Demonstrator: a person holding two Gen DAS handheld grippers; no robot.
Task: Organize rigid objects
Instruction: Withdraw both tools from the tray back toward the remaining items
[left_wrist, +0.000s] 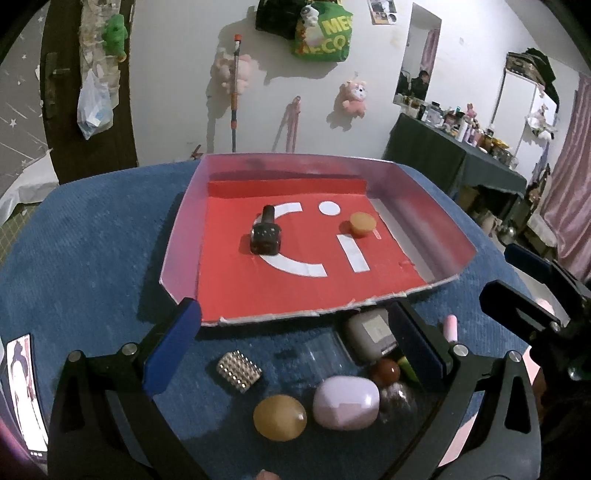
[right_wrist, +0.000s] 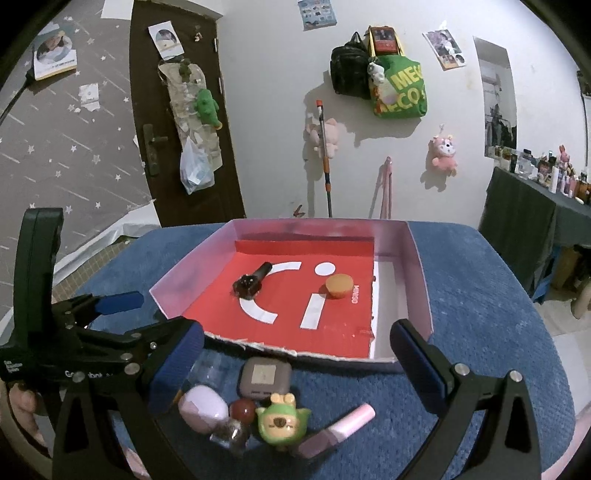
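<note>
- Loose pile sits at the near edge of the blue surface (left_wrist: 92, 236), just outside the open front of the red tray (left_wrist: 436, 195): lilac pebble-shaped case (left_wrist: 345, 402), amber ball (left_wrist: 279, 411), studded metal block (left_wrist: 239, 370), grey square case (right_wrist: 264, 378), dark red bead (right_wrist: 242, 410), green cartoon figure (right_wrist: 282, 422), pink tube (right_wrist: 341, 424).
- Already in the tray: black brush-like piece (left_wrist: 265, 236), orange cap (left_wrist: 362, 222).
- My left tool (left_wrist: 295, 347) is fully spread and empty, straddling the pile. My right tool (right_wrist: 295, 350) is also spread, with nothing held.
- Risk: items touch each other, so closing on one likely nudges its neighbours.
- Ball, bead and case are smooth and rounded; they could squirt out of the pads or roll.
- Both tools crowd the same pile, so a clash is possible.
- Tray is thin card with a ragged front lip that could snag or shift; the surface cover is napped fabric.
</note>
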